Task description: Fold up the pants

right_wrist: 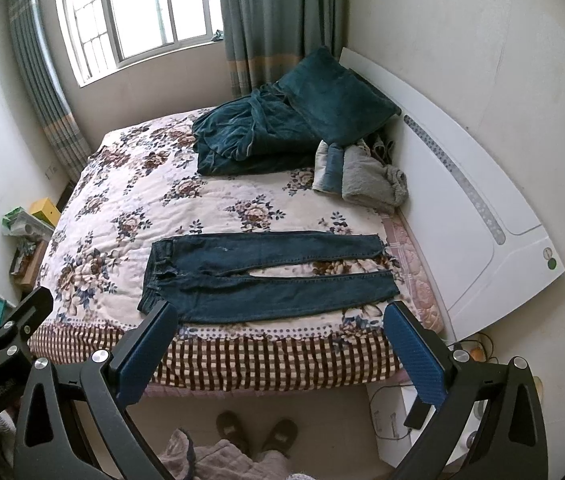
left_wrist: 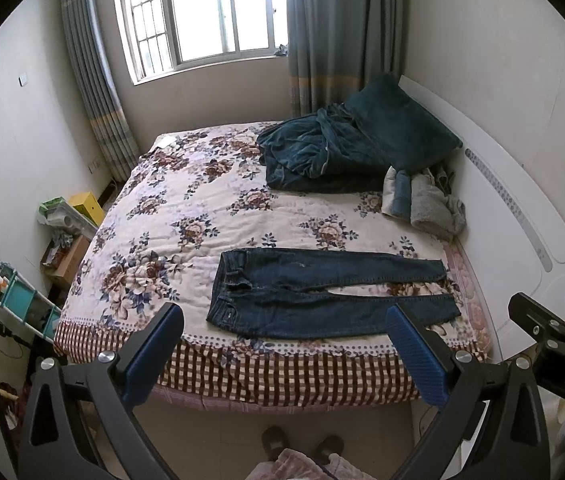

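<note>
The left gripper (left_wrist: 284, 346) has its blue fingers (left_wrist: 154, 356) spread wide apart and they hold nothing. The right gripper (right_wrist: 282, 344) is the same, its fingers (right_wrist: 414, 356) wide apart and empty. Both hang in the air in front of the bed (left_wrist: 282, 376), not touching it. The pants (left_wrist: 322, 296), dark blue jeans, lie flat near the front edge of the bed, waist toward the left, the two legs toward the right edge and a little apart. Behind them, near the far right corner, are a teal blanket (left_wrist: 322, 156) and a grey folded cloth (left_wrist: 430, 204). In the left view the other gripper's body shows the letters "DAS". Only the right view shows a small white cabinet (right_wrist: 394, 420) on the floor beside the bed
</note>
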### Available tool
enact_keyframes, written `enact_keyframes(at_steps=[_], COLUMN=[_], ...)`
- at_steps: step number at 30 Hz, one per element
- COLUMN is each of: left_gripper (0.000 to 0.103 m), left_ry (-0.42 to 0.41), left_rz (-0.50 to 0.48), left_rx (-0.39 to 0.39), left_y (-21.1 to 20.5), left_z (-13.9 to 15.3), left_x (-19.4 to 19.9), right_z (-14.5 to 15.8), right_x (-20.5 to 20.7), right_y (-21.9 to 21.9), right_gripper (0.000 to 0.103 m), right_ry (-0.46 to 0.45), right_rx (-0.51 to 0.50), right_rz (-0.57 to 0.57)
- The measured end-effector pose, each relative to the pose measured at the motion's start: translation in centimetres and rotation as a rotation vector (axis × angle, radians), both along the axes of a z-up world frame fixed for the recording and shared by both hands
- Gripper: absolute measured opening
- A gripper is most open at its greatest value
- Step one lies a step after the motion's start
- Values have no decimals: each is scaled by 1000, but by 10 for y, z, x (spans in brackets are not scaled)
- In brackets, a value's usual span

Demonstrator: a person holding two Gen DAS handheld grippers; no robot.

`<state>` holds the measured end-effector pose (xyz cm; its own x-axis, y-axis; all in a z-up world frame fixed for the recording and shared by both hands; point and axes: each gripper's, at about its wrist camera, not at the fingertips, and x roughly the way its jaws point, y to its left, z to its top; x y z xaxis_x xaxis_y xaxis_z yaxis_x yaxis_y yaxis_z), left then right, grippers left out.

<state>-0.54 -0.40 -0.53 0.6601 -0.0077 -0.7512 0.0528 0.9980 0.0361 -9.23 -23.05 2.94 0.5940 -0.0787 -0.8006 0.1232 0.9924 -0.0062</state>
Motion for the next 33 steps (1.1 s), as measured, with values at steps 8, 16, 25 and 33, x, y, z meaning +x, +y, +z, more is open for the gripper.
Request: enact_keyframes(at_steps=[8, 16, 25, 33], left_gripper=[103, 103, 103, 103], left_ry=[2, 4, 8, 13], left_rz=[0, -2, -3, -5], left_rx=[-1, -2, -4, -2], left_y=[-1, -2, -5, -9], left_z=[1, 2, 4, 4], left_x=[1, 4, 9, 14], right_z=[0, 1, 2, 0], right_x=[0, 2, 11, 14], right_y=[-1, -2, -6, -5], right_gripper=[103, 103, 103, 103], right_ry=[-1, -4, -4, -7], right_rx=[1, -4, -5, -1], right_rz=[-1, -3, -10, -10])
